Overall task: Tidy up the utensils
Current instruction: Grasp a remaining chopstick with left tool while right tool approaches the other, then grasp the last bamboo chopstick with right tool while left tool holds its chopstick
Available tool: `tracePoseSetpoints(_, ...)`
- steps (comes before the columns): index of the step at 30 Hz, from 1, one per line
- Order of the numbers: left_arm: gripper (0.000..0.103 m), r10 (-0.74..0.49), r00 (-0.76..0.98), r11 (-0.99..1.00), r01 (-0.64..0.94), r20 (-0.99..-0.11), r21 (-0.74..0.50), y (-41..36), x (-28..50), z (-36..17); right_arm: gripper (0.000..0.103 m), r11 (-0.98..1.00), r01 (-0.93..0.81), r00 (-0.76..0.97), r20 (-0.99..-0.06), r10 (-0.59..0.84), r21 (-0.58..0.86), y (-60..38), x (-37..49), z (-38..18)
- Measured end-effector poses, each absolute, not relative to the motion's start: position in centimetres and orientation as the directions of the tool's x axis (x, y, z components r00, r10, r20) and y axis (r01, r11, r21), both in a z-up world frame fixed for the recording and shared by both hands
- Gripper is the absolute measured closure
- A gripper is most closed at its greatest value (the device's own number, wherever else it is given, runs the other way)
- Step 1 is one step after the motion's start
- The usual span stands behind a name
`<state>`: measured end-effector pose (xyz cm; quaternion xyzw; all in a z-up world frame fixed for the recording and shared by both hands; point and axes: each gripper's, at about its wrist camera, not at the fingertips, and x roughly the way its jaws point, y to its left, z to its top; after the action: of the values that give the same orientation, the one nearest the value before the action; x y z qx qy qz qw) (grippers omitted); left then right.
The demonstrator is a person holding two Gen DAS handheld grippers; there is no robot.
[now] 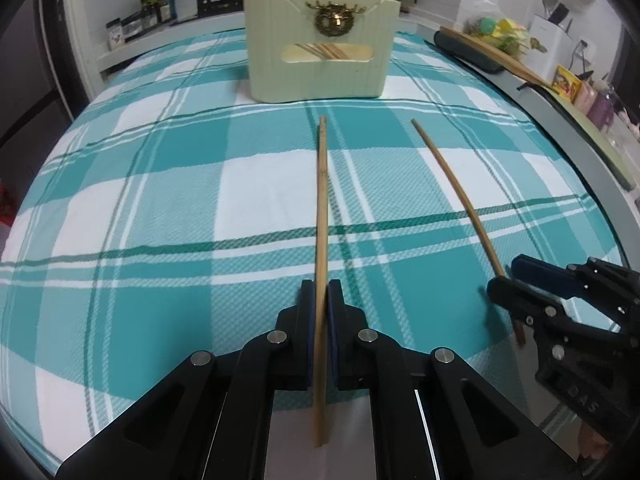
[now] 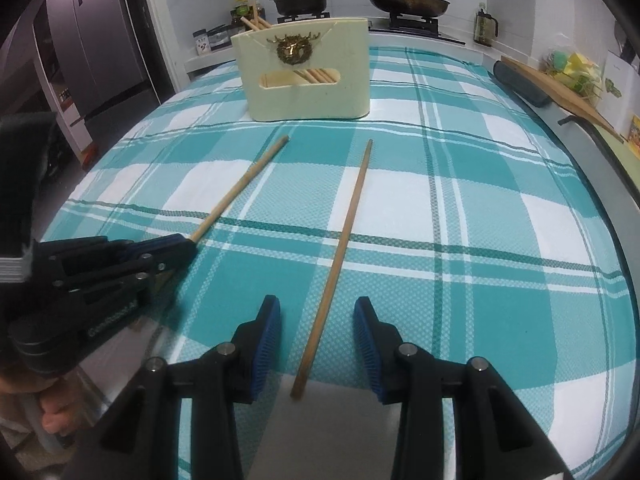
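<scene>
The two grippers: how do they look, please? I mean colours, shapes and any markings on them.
Both are alike. The left gripper and right gripper have matte black angular linkage arms joined by round silver pins. Their fingers carry blue ribbed pads. Embossed lettering marks the black body, too blurred to read. No cables or sleeves show.

Tablecloth (image 1: 160, 200): woven cloth, teal-and-white check, matt with a fine waffle texture. Two chopsticks (image 1: 321, 220) (image 2: 344, 240): pale wood, smooth, dull. Holder (image 1: 316, 64), far side: cream ribbed plastic, matt, with a shiny brass-look ornament (image 1: 335, 20). Left gripper (image 1: 322, 300) and right gripper (image 2: 316, 328): matt black plastic, blue ridged rubbery pads, bright metal pins.
</scene>
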<state>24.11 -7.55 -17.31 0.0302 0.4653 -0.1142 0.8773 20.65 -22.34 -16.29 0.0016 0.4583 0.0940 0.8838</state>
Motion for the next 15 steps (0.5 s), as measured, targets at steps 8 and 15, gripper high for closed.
tracePoseSetpoints(8,0.097,-0.164,0.528,0.978,0.194,-0.833,-0.070,-4.5,22.0,-17.2,0.096,0.995,-0.098,0.563,-0.823,0.074,0.022,-23.0,19.9,-16.9)
tracePoseSetpoints(15,0.061,-0.200,0.505,0.971,0.216,-0.840,-0.102,-2.8,19.9,-16.9,0.095,0.999,-0.051,0.543,-0.839,0.035,0.008,-25.1,16.4,-16.7)
